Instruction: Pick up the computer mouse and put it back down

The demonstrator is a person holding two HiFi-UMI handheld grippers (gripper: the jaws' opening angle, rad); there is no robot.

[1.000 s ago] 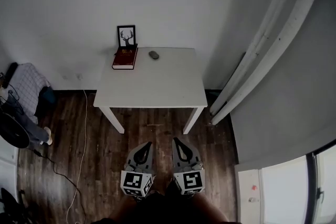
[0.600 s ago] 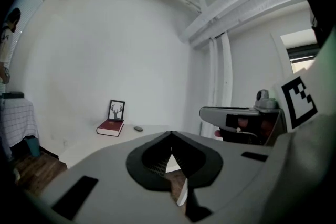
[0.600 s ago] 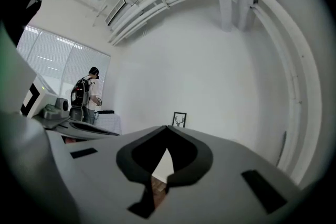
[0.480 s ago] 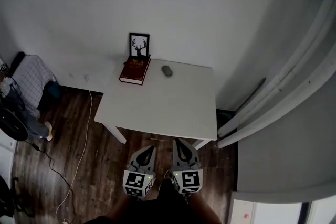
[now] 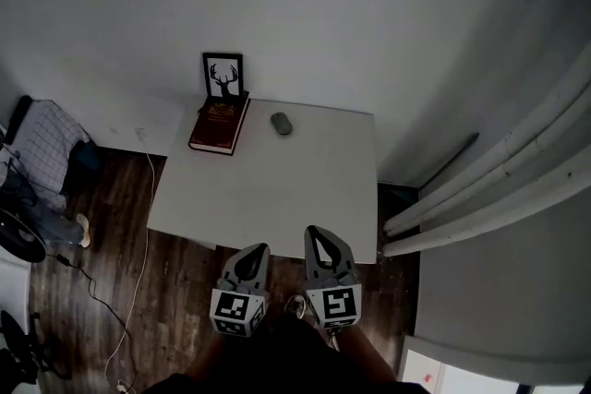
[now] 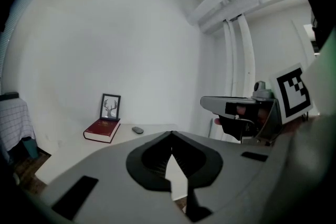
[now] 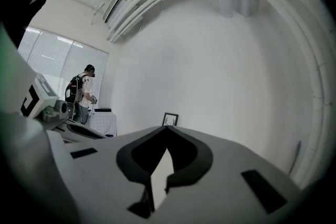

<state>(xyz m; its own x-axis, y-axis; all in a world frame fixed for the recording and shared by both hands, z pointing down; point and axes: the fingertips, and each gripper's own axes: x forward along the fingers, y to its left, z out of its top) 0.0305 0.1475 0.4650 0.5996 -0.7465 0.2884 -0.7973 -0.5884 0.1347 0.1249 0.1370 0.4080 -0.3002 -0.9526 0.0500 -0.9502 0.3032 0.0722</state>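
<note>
A small grey computer mouse (image 5: 282, 124) lies at the back of a white table (image 5: 277, 198), right of a red book (image 5: 218, 125); the left gripper view shows the mouse (image 6: 137, 130) far ahead. My left gripper (image 5: 257, 252) and right gripper (image 5: 315, 237) are side by side at the table's near edge, both shut with nothing between the jaws. The mouse is well beyond both. In its own view the left gripper (image 6: 170, 134) points at the table. The right gripper (image 7: 167, 128) hides the tabletop in its own view.
A framed deer picture (image 5: 223, 75) leans on the wall behind the book. White pipes (image 5: 499, 189) run along the right. A cable (image 5: 138, 226) lies on the wood floor at the left, near a checked cloth (image 5: 42, 143). A person (image 7: 81, 94) stands far off by the blinds.
The table has come nearer in the head view. Both grippers, still shut, have moved forward from over the floor to the table's near edge.
</note>
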